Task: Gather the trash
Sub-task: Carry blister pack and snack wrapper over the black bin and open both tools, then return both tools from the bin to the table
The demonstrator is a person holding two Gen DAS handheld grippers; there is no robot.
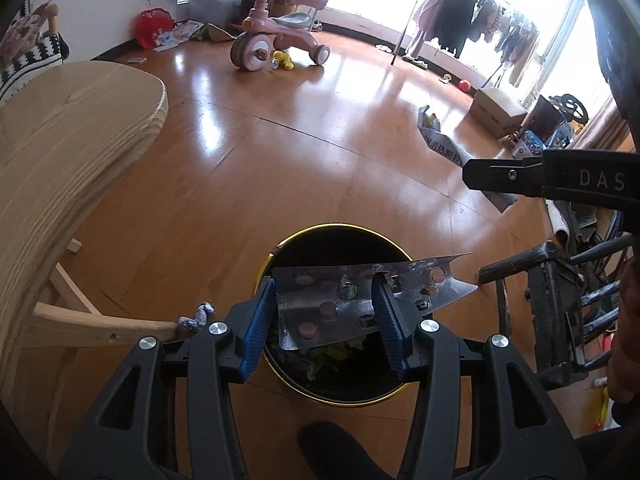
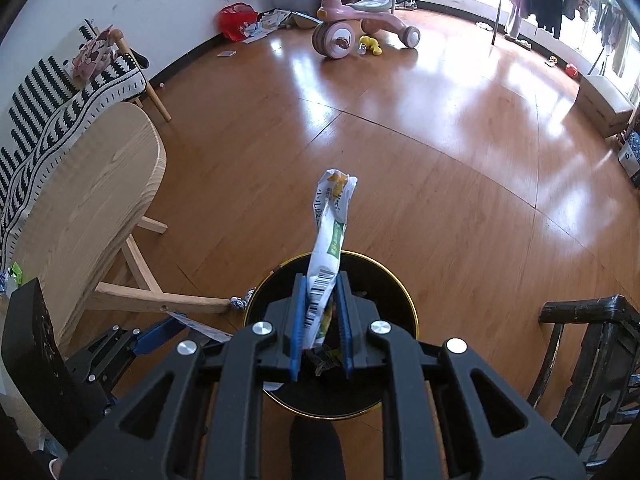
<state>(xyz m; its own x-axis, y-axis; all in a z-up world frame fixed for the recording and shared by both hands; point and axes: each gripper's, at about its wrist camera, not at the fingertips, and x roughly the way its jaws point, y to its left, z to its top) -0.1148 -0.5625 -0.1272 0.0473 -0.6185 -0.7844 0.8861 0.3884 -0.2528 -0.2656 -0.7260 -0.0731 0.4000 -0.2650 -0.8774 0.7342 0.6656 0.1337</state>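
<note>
My left gripper (image 1: 323, 284) is shut on a silver blister pack (image 1: 332, 304), held flat just above a black bin with a gold rim (image 1: 340, 226). Crumpled wrappers lie inside the bin. My right gripper (image 2: 322, 280) is shut on a white and green wrapper (image 2: 330, 236) that sticks up over the same bin (image 2: 404, 292). In the left wrist view the right gripper (image 1: 474, 176) shows at the right edge with its wrapper (image 1: 440, 144). The left gripper (image 2: 160, 332) appears low on the left in the right wrist view.
A pale wooden table (image 1: 60, 140) stands to the left of the bin, with a small crumpled scrap (image 1: 198, 316) on the floor by its leg. A dark chair (image 1: 540, 272) is to the right. A person's foot (image 1: 332, 448) is below the bin. A pink tricycle (image 1: 276, 40) stands far back.
</note>
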